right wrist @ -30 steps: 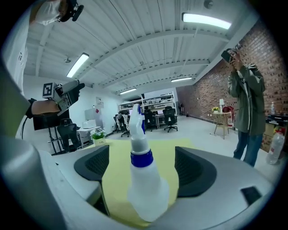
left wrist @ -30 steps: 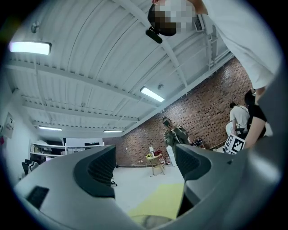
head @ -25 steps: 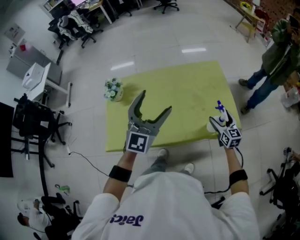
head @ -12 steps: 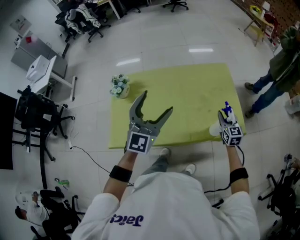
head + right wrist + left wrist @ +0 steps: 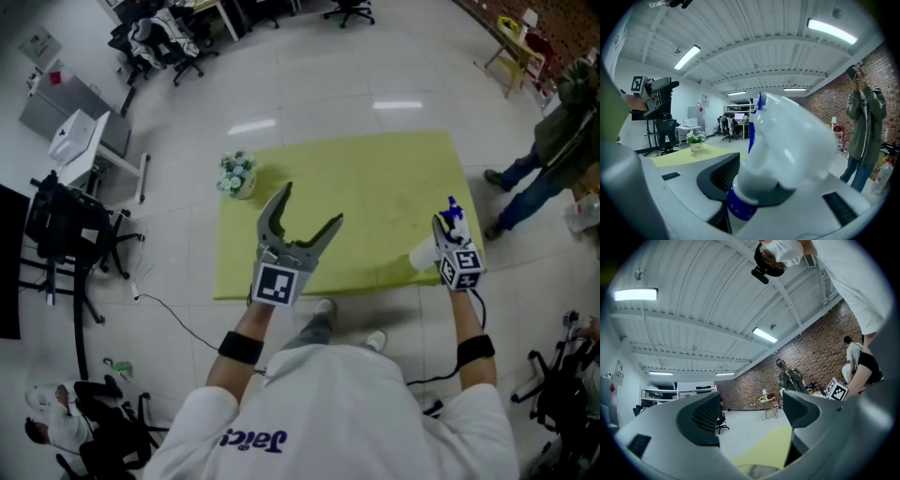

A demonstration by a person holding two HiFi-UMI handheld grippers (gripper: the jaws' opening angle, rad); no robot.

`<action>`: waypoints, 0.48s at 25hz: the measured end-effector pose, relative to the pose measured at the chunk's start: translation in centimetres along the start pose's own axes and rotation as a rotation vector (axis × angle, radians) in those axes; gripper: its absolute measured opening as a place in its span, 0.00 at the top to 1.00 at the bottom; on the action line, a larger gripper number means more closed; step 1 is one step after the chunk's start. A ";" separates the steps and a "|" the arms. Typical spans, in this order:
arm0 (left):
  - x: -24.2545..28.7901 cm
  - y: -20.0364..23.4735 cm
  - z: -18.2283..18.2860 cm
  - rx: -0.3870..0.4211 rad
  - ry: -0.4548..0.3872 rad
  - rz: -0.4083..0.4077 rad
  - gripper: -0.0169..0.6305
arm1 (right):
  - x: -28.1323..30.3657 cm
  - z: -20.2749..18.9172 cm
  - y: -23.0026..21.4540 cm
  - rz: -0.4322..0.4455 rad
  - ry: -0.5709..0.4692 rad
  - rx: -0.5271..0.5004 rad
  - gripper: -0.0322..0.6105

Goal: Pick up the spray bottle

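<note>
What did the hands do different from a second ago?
The right gripper has just closed its fingers on the neck of the spray bottle, taking hold of it at the yellow mat's right edge. The left gripper stayed open and empty above the mat; the flower pot did not move.

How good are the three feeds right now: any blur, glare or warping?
Head view: sharp and evenly lit; the yellow table bows at its edges under fisheye, with lamp glare on the floor. Right gripper view: the spray bottle looms close and soft-focused, with bright highlights and heavy barrel warp. Left gripper view: black vignetted corners, the ceiling light blown out, background clear.
</note>
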State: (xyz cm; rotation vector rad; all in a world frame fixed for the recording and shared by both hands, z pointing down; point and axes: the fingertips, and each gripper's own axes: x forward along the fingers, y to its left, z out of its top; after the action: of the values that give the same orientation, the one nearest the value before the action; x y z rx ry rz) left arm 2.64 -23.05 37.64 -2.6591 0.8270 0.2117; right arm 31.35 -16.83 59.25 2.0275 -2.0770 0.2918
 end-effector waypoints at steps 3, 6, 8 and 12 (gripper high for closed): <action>-0.1 0.2 0.0 -0.003 -0.001 0.009 0.31 | 0.1 1.3 0.1 0.008 -0.018 -0.018 0.79; -0.2 0.8 -0.1 -0.003 -0.004 0.019 0.31 | 0.3 3.1 0.4 0.018 -0.038 -0.038 0.79; -0.2 1.2 0.0 -0.001 -0.007 0.026 0.31 | 0.5 4.4 0.6 0.026 -0.051 -0.057 0.79; -0.3 2.0 0.0 0.003 -0.009 0.041 0.31 | 1.1 7.1 0.9 0.043 -0.085 -0.085 0.79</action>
State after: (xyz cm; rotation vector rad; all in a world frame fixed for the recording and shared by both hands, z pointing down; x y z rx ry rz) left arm 1.24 -24.38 37.17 -2.6387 0.8789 0.2326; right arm 30.25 -19.98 52.85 1.9804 -2.1472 0.1245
